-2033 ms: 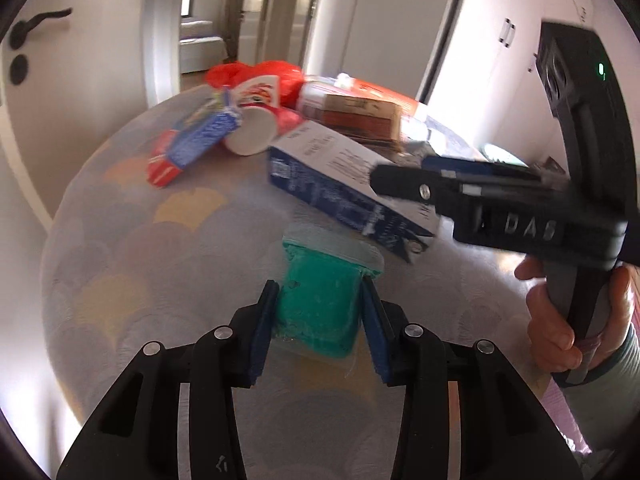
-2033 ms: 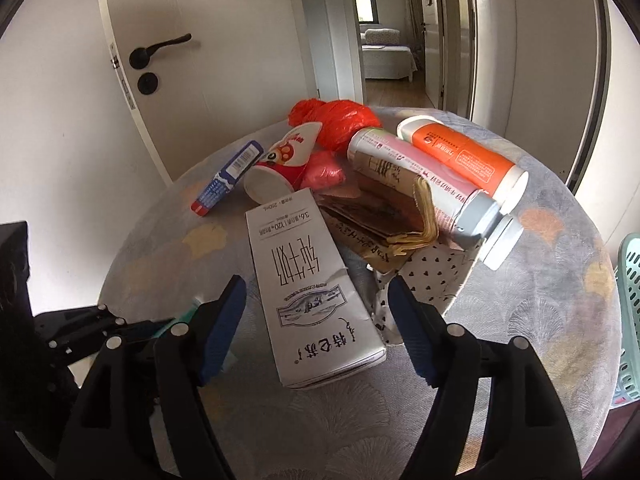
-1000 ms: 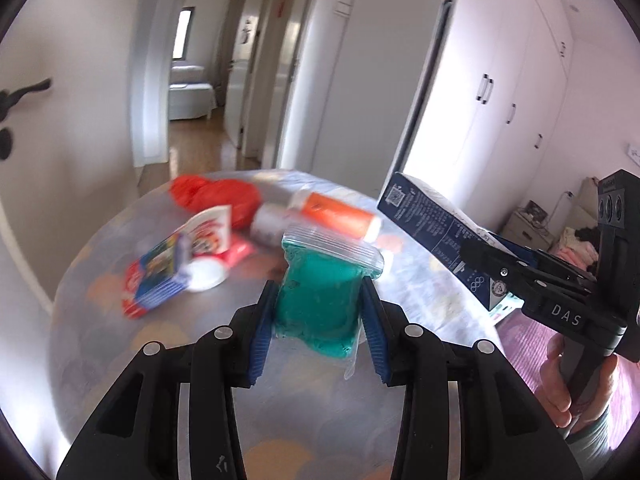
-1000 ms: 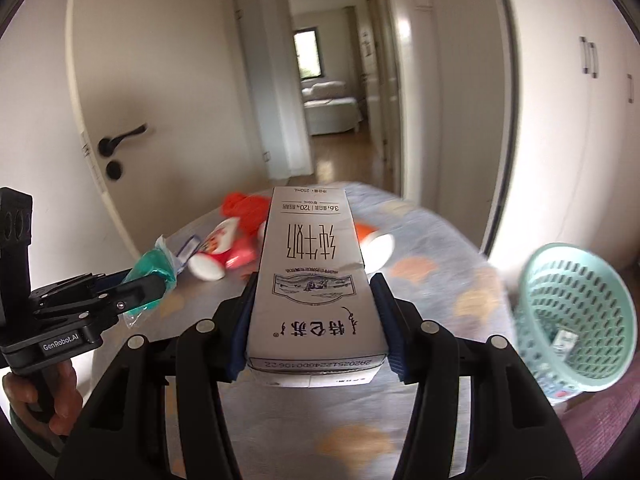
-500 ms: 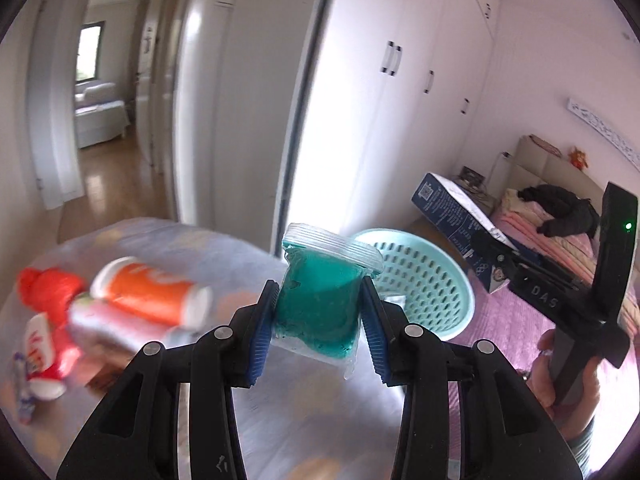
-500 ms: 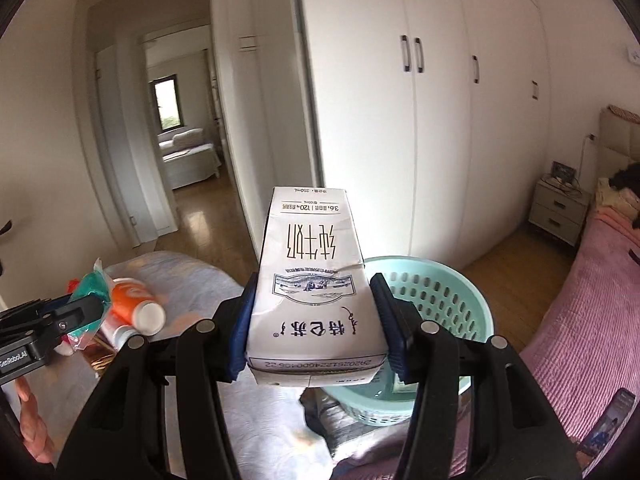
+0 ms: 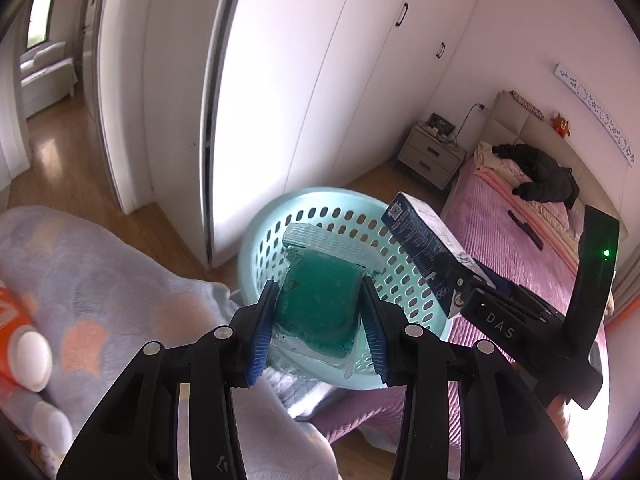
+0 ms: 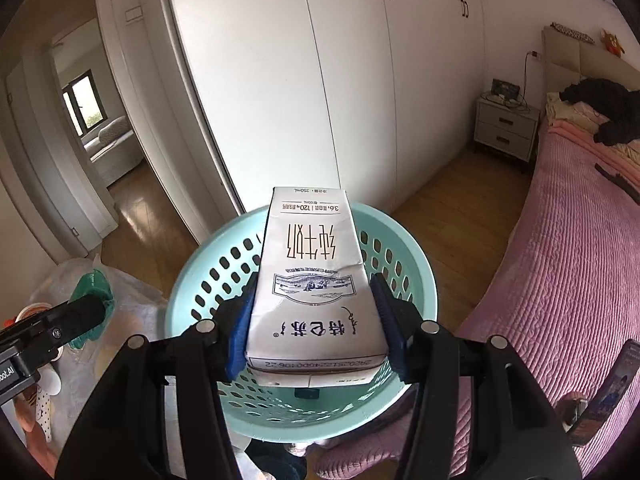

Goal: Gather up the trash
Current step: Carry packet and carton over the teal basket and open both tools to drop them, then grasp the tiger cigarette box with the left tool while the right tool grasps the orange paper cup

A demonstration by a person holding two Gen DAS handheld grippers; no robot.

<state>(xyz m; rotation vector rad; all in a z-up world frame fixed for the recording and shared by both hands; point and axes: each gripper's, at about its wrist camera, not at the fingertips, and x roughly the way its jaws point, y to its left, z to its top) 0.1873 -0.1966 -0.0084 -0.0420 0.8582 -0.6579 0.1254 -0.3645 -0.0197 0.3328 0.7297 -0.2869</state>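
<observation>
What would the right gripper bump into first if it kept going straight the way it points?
Probably the basket. The right gripper, shut on the carton, points down into its open mouth, so the carton would likely meet the inside first. Depth is hard to judge.

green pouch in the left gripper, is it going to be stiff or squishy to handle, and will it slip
The green pouch is probably soft: its sides bulge between the left gripper pads. Its clear plastic skin looks glossy, so perhaps slippery. Released over the basket, it would likely flop rather than bounce.
</observation>
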